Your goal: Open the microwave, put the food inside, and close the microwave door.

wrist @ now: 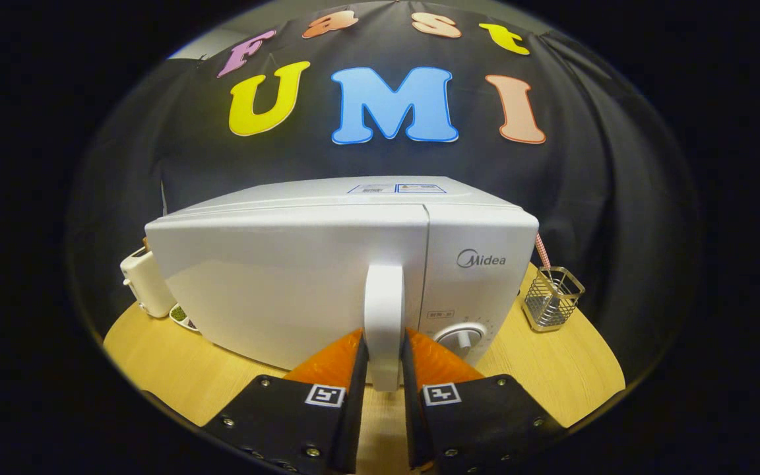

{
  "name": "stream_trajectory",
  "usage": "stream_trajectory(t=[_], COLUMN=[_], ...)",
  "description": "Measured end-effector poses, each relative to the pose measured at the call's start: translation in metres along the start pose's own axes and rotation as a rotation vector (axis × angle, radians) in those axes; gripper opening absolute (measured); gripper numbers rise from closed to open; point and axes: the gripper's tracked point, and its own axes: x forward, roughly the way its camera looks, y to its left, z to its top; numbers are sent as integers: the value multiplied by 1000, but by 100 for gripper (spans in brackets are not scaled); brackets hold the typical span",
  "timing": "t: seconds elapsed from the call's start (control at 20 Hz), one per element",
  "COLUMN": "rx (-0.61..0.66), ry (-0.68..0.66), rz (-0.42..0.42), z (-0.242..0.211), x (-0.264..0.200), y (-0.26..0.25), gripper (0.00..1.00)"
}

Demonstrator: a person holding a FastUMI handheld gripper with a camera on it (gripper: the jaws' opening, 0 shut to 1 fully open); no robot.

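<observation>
microwave (pixel 287 284) blocks ahead, claw (pixel 384 369) clamps handle (pixel 384 316)

Hand-held gripper (pixel 384 359): screwed plates bearing square tags.

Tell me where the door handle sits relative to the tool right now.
In the gripper view the handle stands upright between the tool's two fingers, which press on it from both sides, on the microwave door just left of the control dial.
</observation>
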Motion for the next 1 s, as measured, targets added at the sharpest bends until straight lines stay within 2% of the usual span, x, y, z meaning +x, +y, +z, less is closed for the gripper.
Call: stream_trajectory(t=[0.15, 0.2, 0.3, 0.9, 1.0], rx=[-21, -30, -23, -62, -87], ry=[11, 15, 26, 118, 130], rz=[-2, -5, -4, -28, -13], z=[1, -1, -1, -4, -12], x=[-5, -4, -4, -8, -24], y=[0, -1, -1, 0, 5], gripper=[25, 16, 9, 9, 9])
